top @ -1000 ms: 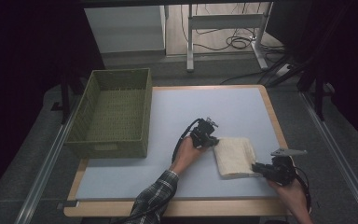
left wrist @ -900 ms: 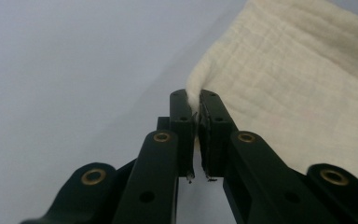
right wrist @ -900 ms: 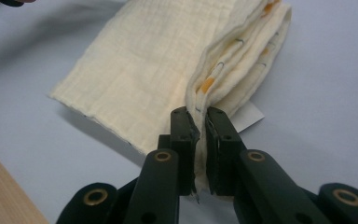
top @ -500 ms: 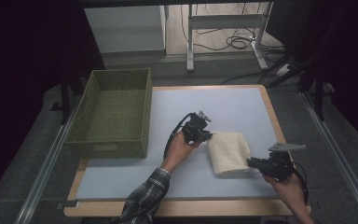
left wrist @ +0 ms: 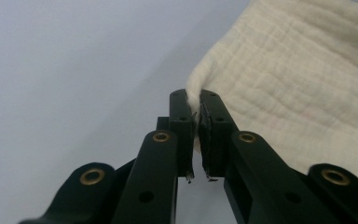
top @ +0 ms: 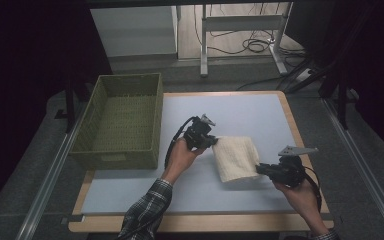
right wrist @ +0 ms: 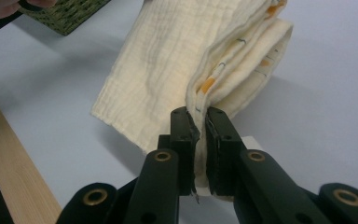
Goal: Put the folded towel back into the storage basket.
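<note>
the left tool [top: 215, 140] is clamped on the far left corner of a folded cream cloth [top: 237, 158]; the right tool [top: 261, 169] pinches its near right edge. the cloth hangs between them over the middle right of the table [top: 130, 192]. a green woven basket [top: 121, 122] stands well apart at the left.
</note>
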Motion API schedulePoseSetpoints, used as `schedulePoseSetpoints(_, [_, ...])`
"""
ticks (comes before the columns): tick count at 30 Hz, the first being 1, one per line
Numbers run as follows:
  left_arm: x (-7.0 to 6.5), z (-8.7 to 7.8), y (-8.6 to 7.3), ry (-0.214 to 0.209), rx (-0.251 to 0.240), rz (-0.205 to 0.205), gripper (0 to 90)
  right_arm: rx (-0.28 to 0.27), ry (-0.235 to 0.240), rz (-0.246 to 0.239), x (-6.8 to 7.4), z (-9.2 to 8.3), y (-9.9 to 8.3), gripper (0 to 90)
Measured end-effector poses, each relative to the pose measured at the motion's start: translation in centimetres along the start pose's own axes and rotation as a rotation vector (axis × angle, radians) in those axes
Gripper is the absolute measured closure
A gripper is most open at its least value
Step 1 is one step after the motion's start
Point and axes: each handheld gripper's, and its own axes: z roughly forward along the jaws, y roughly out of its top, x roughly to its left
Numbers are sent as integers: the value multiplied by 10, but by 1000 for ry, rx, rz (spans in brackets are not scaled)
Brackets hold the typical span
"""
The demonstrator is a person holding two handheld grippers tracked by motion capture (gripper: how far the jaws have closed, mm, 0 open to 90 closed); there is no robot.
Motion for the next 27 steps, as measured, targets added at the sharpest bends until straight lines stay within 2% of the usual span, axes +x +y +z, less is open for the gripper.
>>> schedulePoseSetpoints(11, [12, -25, -1, 33, 20, -5, 845, -1, 21, -29, 11, 10, 24, 821])
schedulePoseSetpoints(27, [33, -68, 5, 73, 94, -4, 835, -3, 76, -61, 26, 23, 60, 821])
